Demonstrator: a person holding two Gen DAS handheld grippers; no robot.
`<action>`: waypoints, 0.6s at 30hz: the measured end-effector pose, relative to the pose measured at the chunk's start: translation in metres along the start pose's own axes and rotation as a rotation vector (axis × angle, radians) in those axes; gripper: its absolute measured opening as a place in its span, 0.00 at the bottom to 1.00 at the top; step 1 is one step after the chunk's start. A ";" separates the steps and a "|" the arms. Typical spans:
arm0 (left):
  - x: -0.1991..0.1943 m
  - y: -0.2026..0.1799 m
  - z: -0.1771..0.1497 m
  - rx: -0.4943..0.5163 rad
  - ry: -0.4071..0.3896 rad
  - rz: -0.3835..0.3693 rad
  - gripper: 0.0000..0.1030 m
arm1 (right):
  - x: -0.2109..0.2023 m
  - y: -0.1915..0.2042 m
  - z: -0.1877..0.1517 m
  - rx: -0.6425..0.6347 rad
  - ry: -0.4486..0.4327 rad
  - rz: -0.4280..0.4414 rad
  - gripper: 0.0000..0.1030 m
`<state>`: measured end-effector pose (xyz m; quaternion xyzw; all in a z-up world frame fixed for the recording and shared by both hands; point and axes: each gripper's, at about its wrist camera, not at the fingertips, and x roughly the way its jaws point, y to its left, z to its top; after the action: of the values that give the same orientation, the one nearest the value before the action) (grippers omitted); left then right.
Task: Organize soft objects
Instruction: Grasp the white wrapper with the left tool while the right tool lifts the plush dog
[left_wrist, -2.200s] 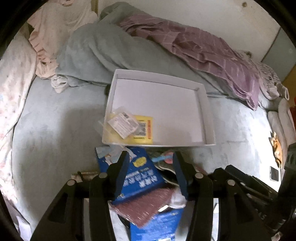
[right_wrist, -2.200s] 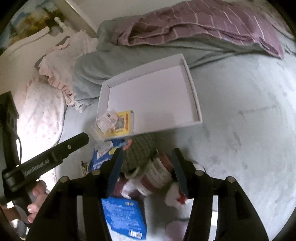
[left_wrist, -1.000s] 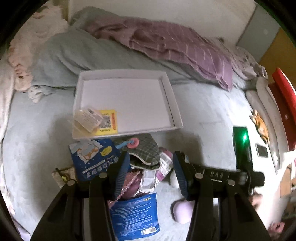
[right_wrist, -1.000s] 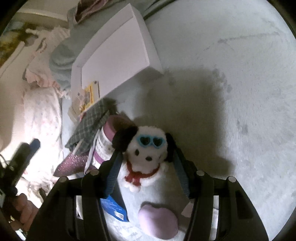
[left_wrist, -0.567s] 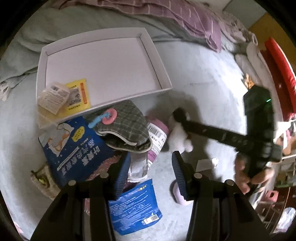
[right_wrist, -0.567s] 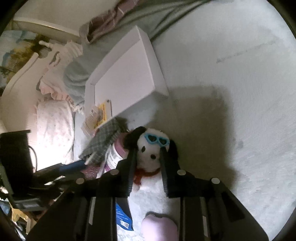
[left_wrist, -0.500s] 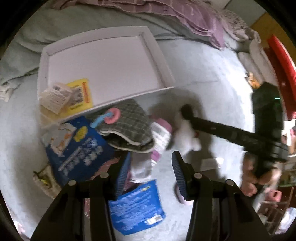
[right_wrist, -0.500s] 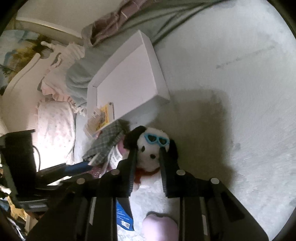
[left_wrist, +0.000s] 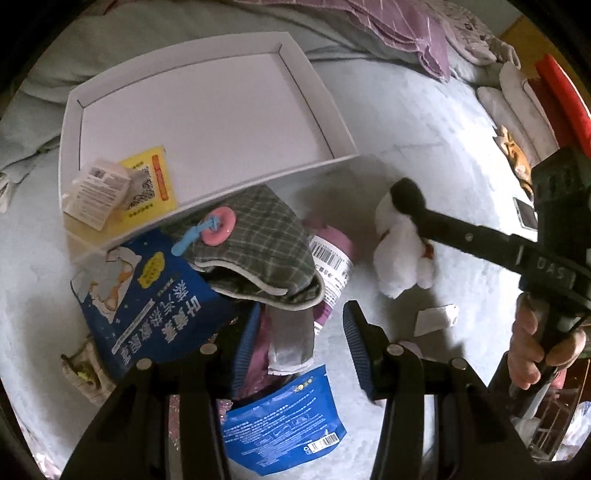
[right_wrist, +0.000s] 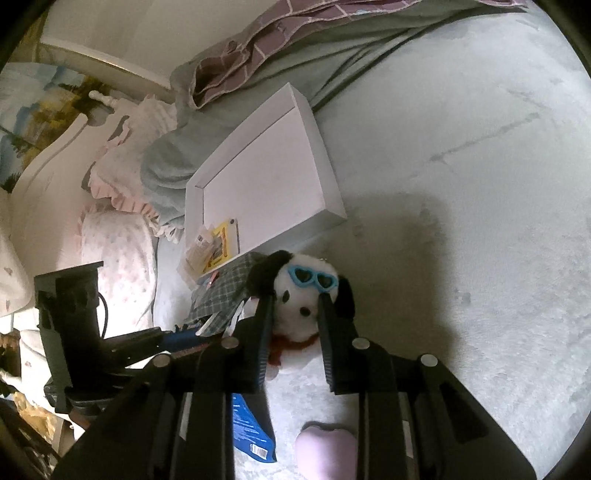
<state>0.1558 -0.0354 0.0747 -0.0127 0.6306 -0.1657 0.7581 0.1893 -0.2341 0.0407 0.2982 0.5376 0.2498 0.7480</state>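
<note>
Moved: right tool (right_wrist: 293, 314) now clamps the plush dog (right_wrist: 303, 295), lifted slightly off the bed (right_wrist: 461, 184).
Left tool (left_wrist: 299, 332): open, empty, lowered over clutter beside the white tray (left_wrist: 321, 110).

- A bedroom in a home: the work surface is a bed (right_wrist: 480, 184) under a pale fleece sheet
- Rumpled grey-green blanket (left_wrist: 147, 29) and purple checked quilt (left_wrist: 388, 18) heaped along its far side
- Frilled pink pillow (right_wrist: 122, 177) against a white curved headboard (right_wrist: 55, 155)
- Landscape picture (right_wrist: 33, 122) on the wall behind
</note>
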 end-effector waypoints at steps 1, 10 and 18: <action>0.003 -0.001 0.000 0.003 0.006 0.013 0.41 | -0.001 0.000 0.000 0.002 -0.002 0.002 0.25; 0.000 0.015 0.001 -0.046 -0.015 -0.013 0.14 | -0.005 0.003 -0.001 0.000 -0.015 0.005 0.25; -0.014 0.011 -0.004 -0.029 -0.048 -0.043 0.12 | -0.004 0.007 0.001 -0.006 -0.019 0.019 0.25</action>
<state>0.1523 -0.0204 0.0851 -0.0411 0.6142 -0.1723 0.7690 0.1882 -0.2321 0.0491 0.3034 0.5269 0.2554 0.7517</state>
